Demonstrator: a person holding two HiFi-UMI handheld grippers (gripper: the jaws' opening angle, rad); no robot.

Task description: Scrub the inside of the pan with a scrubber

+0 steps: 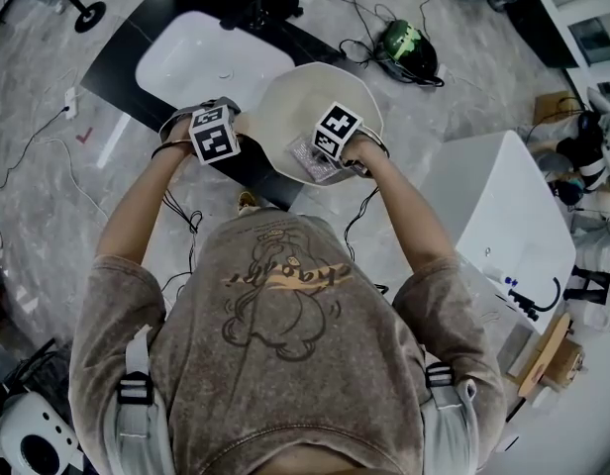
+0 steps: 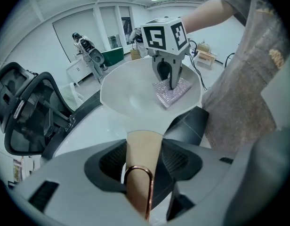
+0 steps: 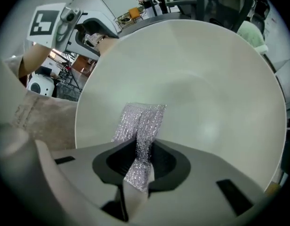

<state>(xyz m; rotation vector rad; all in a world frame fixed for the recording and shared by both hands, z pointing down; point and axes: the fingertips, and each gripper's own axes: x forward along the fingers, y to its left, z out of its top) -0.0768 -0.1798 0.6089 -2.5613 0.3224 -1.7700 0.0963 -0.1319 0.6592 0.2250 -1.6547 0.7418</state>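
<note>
The pan (image 1: 285, 97) sits in front of me in the head view, cream and shallow, over the dark table (image 1: 122, 62); I cannot tell whether its base rests there or hangs free. My left tool (image 1: 218, 132) is at its left edge. My right tool (image 1: 335, 139) hangs over the bowl with the scrubber (image 1: 313, 158) under it, close to the rim nearest me.

In the left gripper view my left tool (image 2: 144, 160) is clamped on the tan handle (image 2: 142, 147), both pads against its sides, with a copper hanging loop (image 2: 139, 185) at the near end. Beyond it the pan (image 2: 128, 91) opens out, and the right tool (image 2: 169, 81) presses the scrubber (image 2: 173, 92) onto the inner wall.

In the right gripper view my right tool (image 3: 138, 166) is closed on the scrubber (image 3: 141, 124). It pinches only a narrow fold, and the rest of the glittery pad fans out against the pan (image 3: 206, 93).

That thin pinch worries me. A hard drag across the wall could, I judge, pull the pad out of the pads. The handle looks smooth and tapered, so sideways pressure might twist the pan in my left grip. Working this near the rim, a stroke could also run off the edge.
</note>
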